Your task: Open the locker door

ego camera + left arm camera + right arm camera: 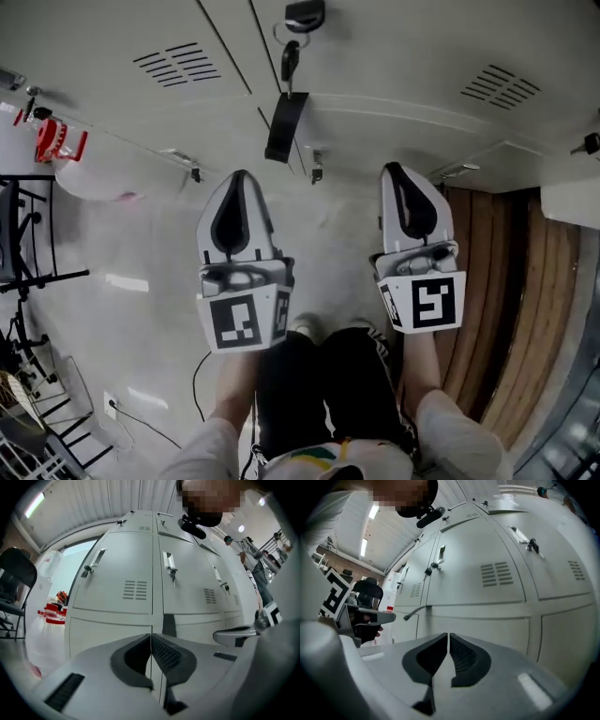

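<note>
Clenched and empty, the left gripper [241, 178] and right gripper [395, 173] hung below the closed locker door [394, 66], apart from its keyed handle [302, 19], so the approach seemed in hand, the next move calling for reaching that handle with opened jaws.

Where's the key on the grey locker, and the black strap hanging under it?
Dark key [291, 60]: head view, on its head.
Black hanging strap [285, 127]: head view, on its middle.

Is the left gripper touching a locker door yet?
Apart. Left gripper view: the left gripper, shut and empty, faces whole locker doors standing well beyond its tips.
</note>
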`<state>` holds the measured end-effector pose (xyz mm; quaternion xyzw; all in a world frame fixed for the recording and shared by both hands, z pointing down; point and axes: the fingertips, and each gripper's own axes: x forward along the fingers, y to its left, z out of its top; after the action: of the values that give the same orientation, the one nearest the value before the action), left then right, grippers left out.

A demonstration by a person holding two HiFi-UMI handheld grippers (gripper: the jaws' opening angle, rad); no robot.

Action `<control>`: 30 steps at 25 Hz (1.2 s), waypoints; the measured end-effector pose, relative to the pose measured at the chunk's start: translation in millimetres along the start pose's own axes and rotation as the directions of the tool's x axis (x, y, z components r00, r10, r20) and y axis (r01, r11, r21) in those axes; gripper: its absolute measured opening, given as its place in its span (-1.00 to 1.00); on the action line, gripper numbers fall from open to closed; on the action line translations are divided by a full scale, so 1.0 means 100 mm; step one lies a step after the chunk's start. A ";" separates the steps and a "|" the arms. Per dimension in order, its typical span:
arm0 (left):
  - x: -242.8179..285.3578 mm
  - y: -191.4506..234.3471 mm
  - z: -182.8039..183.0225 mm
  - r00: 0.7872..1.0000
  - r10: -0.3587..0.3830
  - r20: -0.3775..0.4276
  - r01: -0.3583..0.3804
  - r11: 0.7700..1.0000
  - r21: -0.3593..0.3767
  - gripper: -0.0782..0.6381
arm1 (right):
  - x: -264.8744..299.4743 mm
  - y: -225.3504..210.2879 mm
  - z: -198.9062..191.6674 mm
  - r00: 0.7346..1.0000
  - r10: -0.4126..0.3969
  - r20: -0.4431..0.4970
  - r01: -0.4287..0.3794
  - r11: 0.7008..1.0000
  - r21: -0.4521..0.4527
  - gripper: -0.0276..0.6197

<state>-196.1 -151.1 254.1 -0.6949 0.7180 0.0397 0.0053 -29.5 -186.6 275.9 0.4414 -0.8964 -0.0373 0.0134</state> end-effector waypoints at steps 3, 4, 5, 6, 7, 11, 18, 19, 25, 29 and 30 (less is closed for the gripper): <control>0.08 0.01 -0.48 0.998 -0.050 0.030 0.050 0.999 0.009 -0.74 | 0.16 0.13 -0.49 0.998 0.056 0.023 -0.056 0.998 -0.004 -0.89; 0.07 0.03 -0.60 0.998 -0.058 0.040 0.057 0.998 0.010 -0.74 | 0.19 0.19 -0.59 0.996 0.081 0.031 -0.080 0.997 -0.009 -0.89; 0.07 0.07 -0.72 0.997 -0.056 0.047 0.056 0.998 0.013 -0.74 | 0.22 0.24 -0.67 0.994 0.100 0.040 -0.099 0.995 -0.022 -0.89; 0.08 0.11 -0.82 0.997 -0.051 0.052 0.050 0.999 0.019 -0.74 | 0.25 0.28 -0.73 0.993 0.110 0.047 -0.108 0.993 -0.044 -0.89; 0.09 0.15 -0.92 0.998 -0.044 0.049 0.043 0.999 0.023 -0.74 | 0.28 0.30 -0.79 0.992 0.112 0.051 -0.108 0.992 -0.069 -0.89; 0.13 0.17 -1.32 1.000 0.009 -0.010 -0.009 1.000 0.016 -0.74 | 0.31 0.36 -1.04 0.991 0.129 0.032 -0.125 0.987 -0.099 -0.89; 0.16 0.03 -1.65 1.000 0.003 -0.022 -0.002 0.998 0.059 -0.74 | 0.35 0.40 -1.42 0.994 0.111 0.008 -0.110 0.989 -0.096 -0.89; 0.17 0.00 -1.67 1.000 -0.001 -0.022 0.002 0.998 0.064 -0.74 | 0.35 0.39 -1.45 0.994 0.110 0.007 -0.109 0.989 -0.098 -0.89; 0.13 -0.07 -1.82 0.997 -0.020 -0.072 0.025 0.997 0.073 -0.74 | 0.29 0.39 -1.55 0.994 0.110 -0.012 -0.110 0.989 -0.098 -0.89; 0.10 -0.06 -1.83 0.996 -0.006 -0.088 0.011 0.998 0.061 -0.74 | 0.26 0.43 -1.54 0.993 0.117 -0.008 -0.117 0.987 -0.106 -0.89; 0.10 -0.06 -1.80 0.997 -0.004 -0.082 0.009 0.998 0.060 -0.74 | 0.25 0.44 -1.54 0.993 0.119 -0.008 -0.119 0.987 -0.108 -0.89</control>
<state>-181.6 -172.5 432.9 -0.6976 0.7164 -0.0105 -0.0029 -70.5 -188.4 432.6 0.3857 -0.9178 -0.0847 0.0401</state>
